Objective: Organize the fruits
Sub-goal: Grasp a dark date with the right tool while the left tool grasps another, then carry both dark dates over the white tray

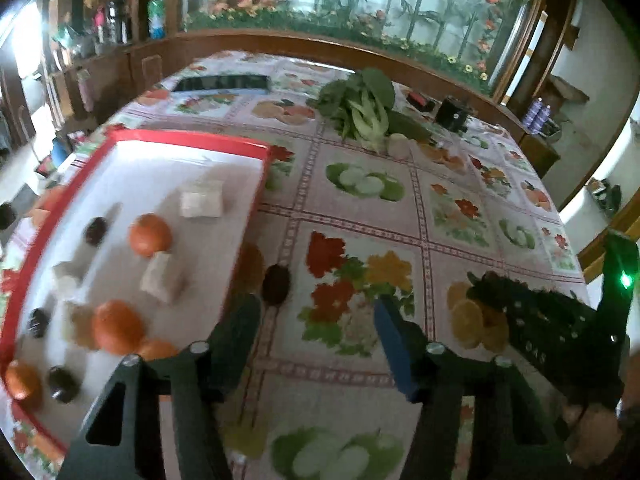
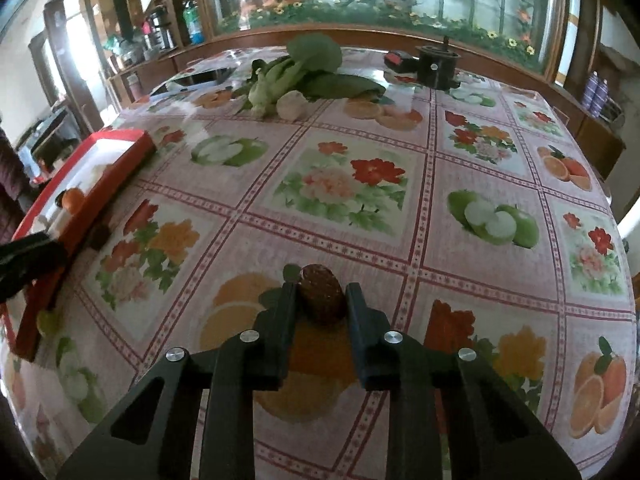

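1. Jaws of the left gripper (image 1: 316,312) stood apart with nothing between them, beside the red tray (image 1: 192,138) holding oranges (image 1: 150,234) and what looked like dark dates (image 1: 96,231).
2. One loose date (image 1: 276,283) lay on the tablecloth (image 1: 360,236) just outside the tray.
3. Right gripper (image 2: 322,300) was clamped on a brown date (image 2: 322,298).

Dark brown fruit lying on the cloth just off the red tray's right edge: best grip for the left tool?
Take the dark fruit across its short middle, coming down from above. It is a small oval lying flat on the tablecloth, long axis pointing away from the camera, so pads close on its two long sides. The tray wall stands close on its left; keep that finger clear of it. The left tool is open.
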{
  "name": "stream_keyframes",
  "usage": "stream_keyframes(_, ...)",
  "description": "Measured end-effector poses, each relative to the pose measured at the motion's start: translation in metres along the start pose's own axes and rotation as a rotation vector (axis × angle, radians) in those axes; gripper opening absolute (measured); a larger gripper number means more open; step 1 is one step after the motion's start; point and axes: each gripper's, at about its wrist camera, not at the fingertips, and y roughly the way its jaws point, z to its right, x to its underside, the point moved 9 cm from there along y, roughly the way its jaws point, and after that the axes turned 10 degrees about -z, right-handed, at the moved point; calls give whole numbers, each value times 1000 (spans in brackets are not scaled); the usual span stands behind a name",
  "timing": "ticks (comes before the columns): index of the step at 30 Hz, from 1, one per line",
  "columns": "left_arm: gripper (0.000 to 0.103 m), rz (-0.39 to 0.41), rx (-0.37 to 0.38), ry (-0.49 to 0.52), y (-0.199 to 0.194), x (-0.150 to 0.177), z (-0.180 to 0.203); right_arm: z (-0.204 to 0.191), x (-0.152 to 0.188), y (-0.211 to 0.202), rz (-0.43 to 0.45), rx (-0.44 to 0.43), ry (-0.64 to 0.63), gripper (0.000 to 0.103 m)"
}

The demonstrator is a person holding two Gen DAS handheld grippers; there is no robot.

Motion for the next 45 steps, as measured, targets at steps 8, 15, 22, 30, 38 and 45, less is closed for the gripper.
stream_keyframes(8, 56, -19, -10, 34, 23, -11, -4, 0, 1, -1, 2, -31, -4, 25)
stream_keyframes(15, 37, -27, -2, 87, 34, -15, 1, 1, 2, -2, 14, -51, 4, 25)
stream_keyframes(22, 29, -37, -5, 101, 38, -19, 1, 1, 1, -2, 16, -55, 6, 25)
stream_keyframes(30, 31, -30, -42, 132, 42, -22, 4, 1, 1, -2, 18, -47, 0, 25)
stream_keyframes(38, 20, -18, -63, 95, 36, -15, 1, 7, 3, -8, 52, -64, 40, 24)
stream_keyframes(45, 20, -33, -3, 125, 24, 15, 26, 12, 10, -28, 79, -93, 82, 24)
